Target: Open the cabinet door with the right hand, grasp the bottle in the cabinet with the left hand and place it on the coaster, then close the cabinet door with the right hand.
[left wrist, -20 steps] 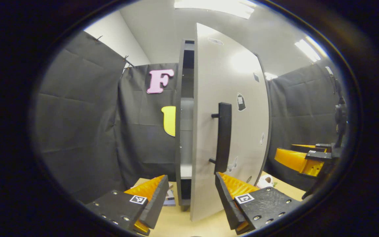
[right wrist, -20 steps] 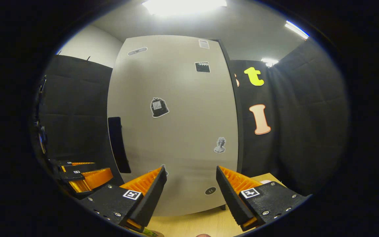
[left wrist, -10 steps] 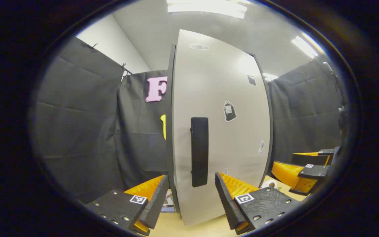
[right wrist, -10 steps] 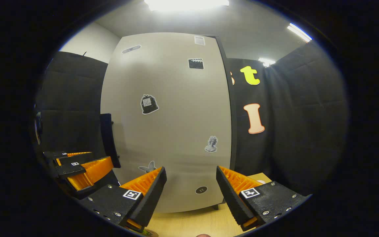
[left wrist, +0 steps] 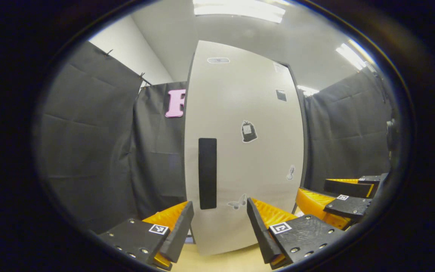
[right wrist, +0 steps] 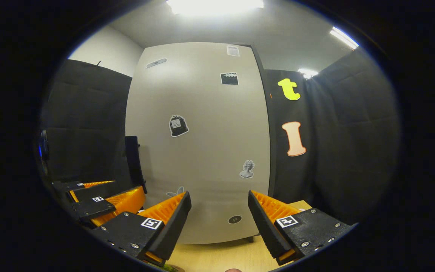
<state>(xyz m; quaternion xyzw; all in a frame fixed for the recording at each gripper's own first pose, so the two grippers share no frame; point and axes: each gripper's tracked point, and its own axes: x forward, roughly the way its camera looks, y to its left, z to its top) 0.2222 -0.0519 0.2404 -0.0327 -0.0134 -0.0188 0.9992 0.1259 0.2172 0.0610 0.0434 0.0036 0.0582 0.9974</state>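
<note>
In the left gripper view, the left gripper [left wrist: 219, 226] hangs with jaws apart, holding nothing, before the shut cabinet door [left wrist: 251, 98] and its black handle [left wrist: 207, 173]. Farther right, the right gripper [right wrist: 219, 223] faces the door, jaws apart, empty.

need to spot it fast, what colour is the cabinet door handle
Black, against the pale grey door; the handle shows best in the left gripper view.

Cabinet door [left wrist: 240, 151] stands shut, upright on the table [right wrist: 221, 257], ahead of both grippers. Handle [left wrist: 207, 173] sits vertically near the door's left edge. Left gripper [left wrist: 219, 230] is before the door's lower part, apart from it; right gripper [right wrist: 219, 223] is just to its right, also facing the door, jaws apart.
</note>
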